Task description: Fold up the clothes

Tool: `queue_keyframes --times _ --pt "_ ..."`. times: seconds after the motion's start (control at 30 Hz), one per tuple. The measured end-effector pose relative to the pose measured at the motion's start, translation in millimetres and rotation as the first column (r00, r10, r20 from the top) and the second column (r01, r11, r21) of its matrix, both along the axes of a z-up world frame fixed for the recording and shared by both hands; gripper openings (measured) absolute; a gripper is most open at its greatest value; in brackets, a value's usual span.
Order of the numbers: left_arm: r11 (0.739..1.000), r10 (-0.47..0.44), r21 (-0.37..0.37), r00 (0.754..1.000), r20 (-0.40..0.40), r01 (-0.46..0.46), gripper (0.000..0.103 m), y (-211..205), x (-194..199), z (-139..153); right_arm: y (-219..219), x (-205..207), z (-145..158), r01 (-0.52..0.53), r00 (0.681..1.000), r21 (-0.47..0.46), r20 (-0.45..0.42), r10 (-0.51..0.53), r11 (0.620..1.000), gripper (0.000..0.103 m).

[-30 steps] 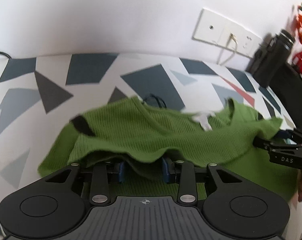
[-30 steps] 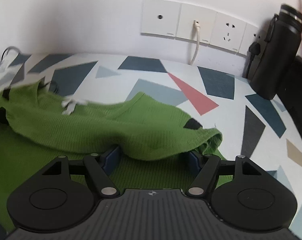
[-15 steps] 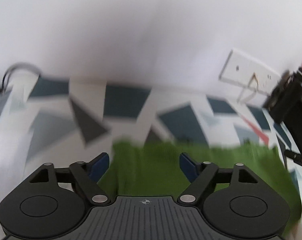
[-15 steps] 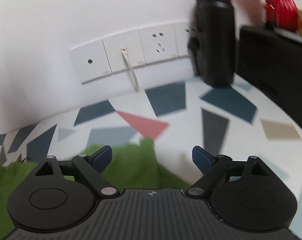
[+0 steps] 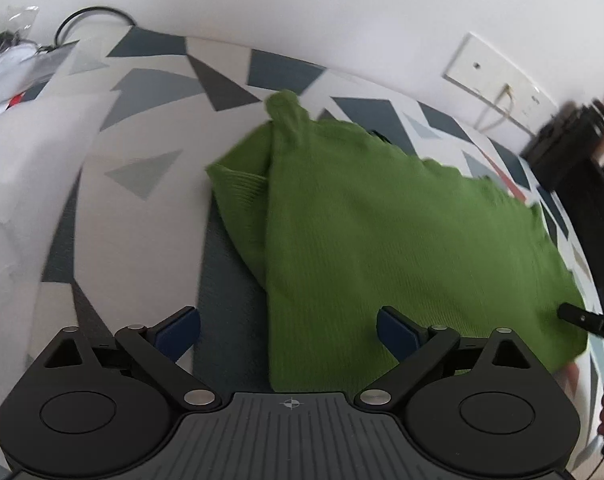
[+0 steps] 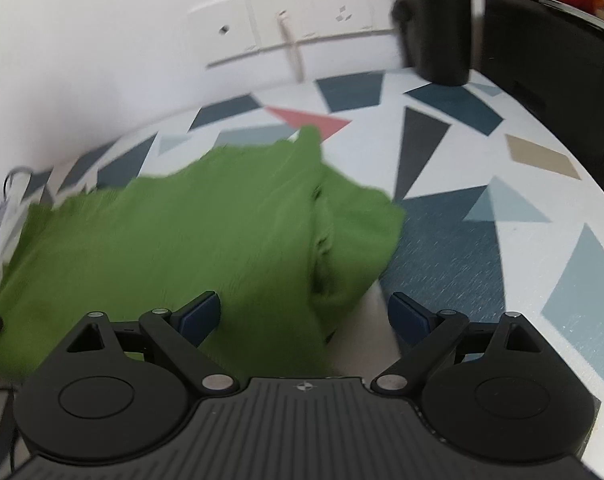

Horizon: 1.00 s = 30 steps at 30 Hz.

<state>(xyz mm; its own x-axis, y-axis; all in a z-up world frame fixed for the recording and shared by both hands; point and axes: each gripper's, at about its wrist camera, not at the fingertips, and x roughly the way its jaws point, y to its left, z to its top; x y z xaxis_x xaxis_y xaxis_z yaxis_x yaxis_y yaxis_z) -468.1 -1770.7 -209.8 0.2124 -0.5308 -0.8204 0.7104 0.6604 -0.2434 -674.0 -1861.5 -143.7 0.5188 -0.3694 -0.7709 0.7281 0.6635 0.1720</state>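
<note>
Left gripper (image 5: 288, 330) opening and right gripper (image 6: 304, 318) spread wide, both empty, above a green knit top (image 5: 382, 232) lying folded on the patterned table (image 6: 522, 208).

Fold apparently just laid (ribbed, soft, edges uneven); next move likely calls for regrasping an edge or smoothing, near wall sockets (image 6: 286, 28) and black flask (image 6: 438, 20).

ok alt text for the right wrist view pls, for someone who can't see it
A folded green knit garment lies on a table patterned with grey, blue and red triangles, its right edge between the open fingers of the right gripper, which grips nothing. Wall sockets and a black bottle stand behind.
</note>
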Motion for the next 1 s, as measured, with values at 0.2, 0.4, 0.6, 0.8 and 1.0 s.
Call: queue_keyframes --times 0.2,0.4,0.6,0.8,1.0 --pt "1.0 -0.016 0.004 0.999 0.046 0.016 0.035 -4.6 -14.8 0.3 8.2 4.9 -1.1 -0.04 0.999 0.022 0.024 0.039 0.999 0.054" --pt "0.999 -0.04 -0.012 0.999 -0.032 0.039 0.017 4.3 -20.6 0.8 16.2 -5.2 1.9 -0.045 0.999 0.043 0.029 0.044 0.998 0.024" --pt "0.999 -0.045 0.005 0.993 -0.113 0.046 0.022 30.8 -32.5 0.9 38.3 -35.0 4.3 -0.045 0.999 0.105 0.016 0.044 0.993 0.026" --pt "0.997 -0.052 0.045 0.997 -0.06 0.055 0.055 33.6 -32.5 13.0 30.7 -55.2 22.0 0.045 0.998 0.14 0.026 -0.05 0.989 0.076" --pt "0.992 -0.099 0.078 0.995 -0.027 0.101 0.075 1.6 -2.2 16.3 -19.9 -37.0 45.9 0.072 0.995 0.091 0.066 -0.078 0.993 0.097"
